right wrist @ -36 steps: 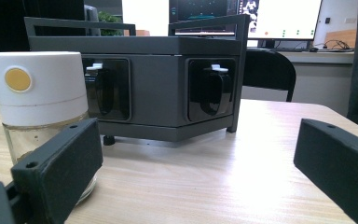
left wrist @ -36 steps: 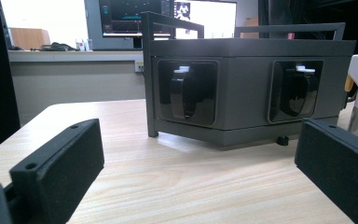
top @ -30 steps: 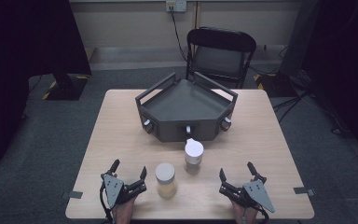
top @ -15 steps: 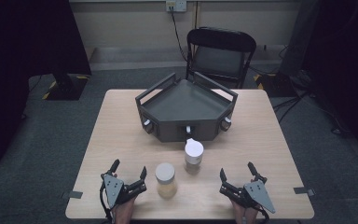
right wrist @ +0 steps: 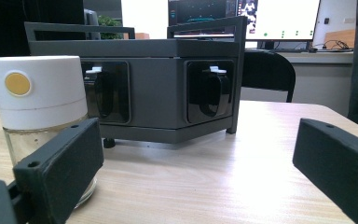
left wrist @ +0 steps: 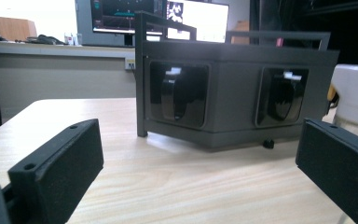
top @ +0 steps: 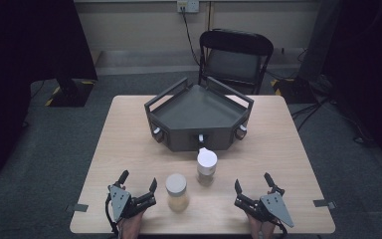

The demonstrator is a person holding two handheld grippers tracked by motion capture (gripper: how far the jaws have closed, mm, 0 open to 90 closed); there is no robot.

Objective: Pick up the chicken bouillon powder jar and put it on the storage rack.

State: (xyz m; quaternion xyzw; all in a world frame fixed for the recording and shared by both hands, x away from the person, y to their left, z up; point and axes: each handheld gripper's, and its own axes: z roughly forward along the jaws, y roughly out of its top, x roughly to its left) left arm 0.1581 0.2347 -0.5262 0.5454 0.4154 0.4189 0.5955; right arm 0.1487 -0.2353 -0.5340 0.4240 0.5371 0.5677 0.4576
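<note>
Left hand-held gripper (top: 138, 182) low at the table's (top: 288, 149) near edge, jaws apart, clamped on nothing. Right hand-held gripper (top: 253, 181) likewise spread and empty. Between them, a grey-lidded jar (top: 176, 192) of tan contents; just beyond, a white-capped jar (top: 207, 166) with a yellow dot. Farther ahead, a dark angular tray (top: 199, 117) with handles, then a folding chair (top: 236, 59).
</note>
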